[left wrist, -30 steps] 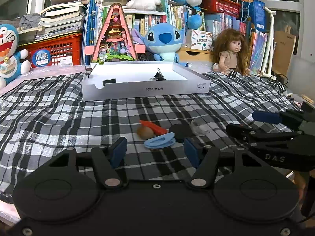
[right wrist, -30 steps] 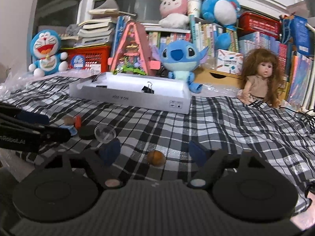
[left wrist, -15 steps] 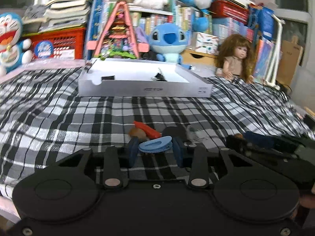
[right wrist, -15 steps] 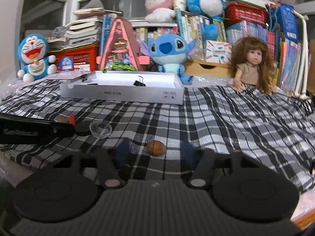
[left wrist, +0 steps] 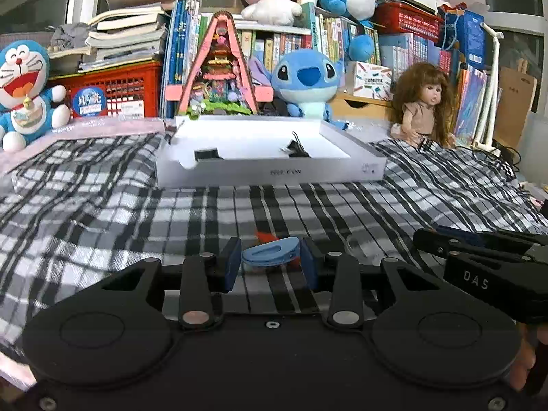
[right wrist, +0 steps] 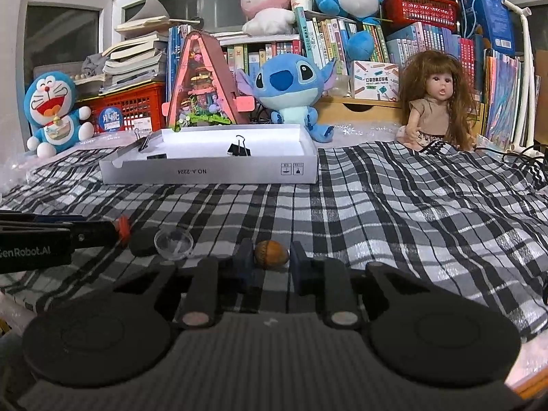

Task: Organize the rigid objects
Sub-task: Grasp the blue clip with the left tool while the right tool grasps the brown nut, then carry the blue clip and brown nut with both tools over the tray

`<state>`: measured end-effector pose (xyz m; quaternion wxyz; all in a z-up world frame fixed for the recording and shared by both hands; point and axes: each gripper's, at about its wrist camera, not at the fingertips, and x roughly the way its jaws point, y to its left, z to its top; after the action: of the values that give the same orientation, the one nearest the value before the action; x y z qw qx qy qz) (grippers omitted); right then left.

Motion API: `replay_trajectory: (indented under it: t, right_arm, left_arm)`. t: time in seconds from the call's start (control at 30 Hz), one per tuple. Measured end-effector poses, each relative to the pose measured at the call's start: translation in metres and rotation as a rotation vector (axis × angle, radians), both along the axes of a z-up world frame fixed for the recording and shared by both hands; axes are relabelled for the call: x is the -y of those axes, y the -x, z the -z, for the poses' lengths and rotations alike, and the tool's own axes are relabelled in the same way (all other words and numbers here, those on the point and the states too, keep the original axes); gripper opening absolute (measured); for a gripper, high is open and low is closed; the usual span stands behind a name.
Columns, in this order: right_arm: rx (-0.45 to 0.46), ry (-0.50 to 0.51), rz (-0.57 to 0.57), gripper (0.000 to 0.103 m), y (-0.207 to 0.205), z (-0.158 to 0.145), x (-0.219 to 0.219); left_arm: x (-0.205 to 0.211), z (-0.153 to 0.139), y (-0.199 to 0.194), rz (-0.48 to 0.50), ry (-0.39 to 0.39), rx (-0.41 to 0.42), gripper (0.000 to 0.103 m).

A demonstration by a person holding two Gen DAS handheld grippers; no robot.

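Blue clip [left wrist: 270, 256], black-and-white checked cloth [left wrist: 102, 212]

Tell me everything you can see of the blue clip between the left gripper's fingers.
The blue clip is a flattish, rounded plastic piece with a ridged top edge and an oval recess on its face. It lies lengthwise across the left gripper, whose dark blue pads sit against both its ends. Something red shows just behind it. Below lies the checked cloth; whether the clip rests on it or is lifted cannot be told.

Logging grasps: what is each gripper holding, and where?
Left gripper pinches the blue clip by its ends. Right gripper brackets the brown nut; contact unclear.
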<state>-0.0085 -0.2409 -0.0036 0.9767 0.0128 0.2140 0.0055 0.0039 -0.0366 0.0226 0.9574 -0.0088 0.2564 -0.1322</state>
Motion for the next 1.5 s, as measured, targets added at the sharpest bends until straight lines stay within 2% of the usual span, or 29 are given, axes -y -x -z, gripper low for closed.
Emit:
replay_trajectory:
  t: [0.83, 1.0, 1.27, 1.5]
  right_arm:
    - [-0.033, -0.071, 0.013, 0.028, -0.076, -0.04, 0.004]
    - [-0.045, -0.069, 0.004, 0.028, -0.098, -0.047, 0.003]
    - [-0.117, -0.128, 0.007, 0.028, -0.15, -0.06, 0.009]
    - [-0.252, -0.183, 0.01, 0.028, -0.193, -0.052, 0.01]
  left_arm:
    - [-0.022, -0.04, -0.094, -0.08, -0.006, 0.007, 0.035]
    - [-0.02, -0.046, -0.131, -0.045, 0.02, -0.039, 0.035]
    - [-0.009, -0.04, -0.187, -0.019, 0.076, -0.166, 0.035]
    - [0.006, -0.023, -0.216, -0.031, 0.082, -0.255, 0.035]
